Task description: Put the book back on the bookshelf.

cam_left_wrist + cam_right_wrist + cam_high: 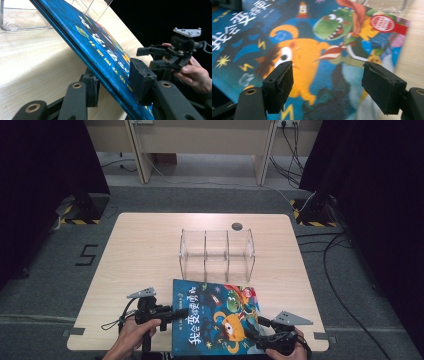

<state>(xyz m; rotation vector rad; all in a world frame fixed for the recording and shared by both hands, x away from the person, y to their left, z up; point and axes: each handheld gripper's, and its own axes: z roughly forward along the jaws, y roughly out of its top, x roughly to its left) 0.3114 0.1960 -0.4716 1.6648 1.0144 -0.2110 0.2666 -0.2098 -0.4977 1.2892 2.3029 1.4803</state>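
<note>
Clamping the left edge of a blue picture book (105, 52), the left hand-held gripper (112, 85) has one pad (141, 80) pressed on the cover and the other pad (91, 87) under it, so the book's spine side sits tilted up off the table (30, 57). From above, this left hand-held gripper (176, 312) lies at the book's (217, 317) left margin, held by the person's left hand (132, 335) at the near table (145, 250) edge.

Over the book's (312, 50) right part, the right hand-held gripper (327, 82) hangs with its jaws spread wide; the orange cartoon creature (299, 57) on the cover shows between them, and whether the pads touch the cover cannot be told. In the high view this right hand-held gripper (255, 332) sits at the book's near right corner, gripped by the right hand (295, 351). The left gripper view shows that right hand-held gripper (147, 58) and right hand (197, 75) beyond the book's far edge.

Farther from both hand-held grippers, just past the book's far edge, stands a clear acrylic rack (216, 251) with three compartments, upright at mid-table. Beyond it a small dark round disc (237, 226) lies near the table's far edge.
</note>
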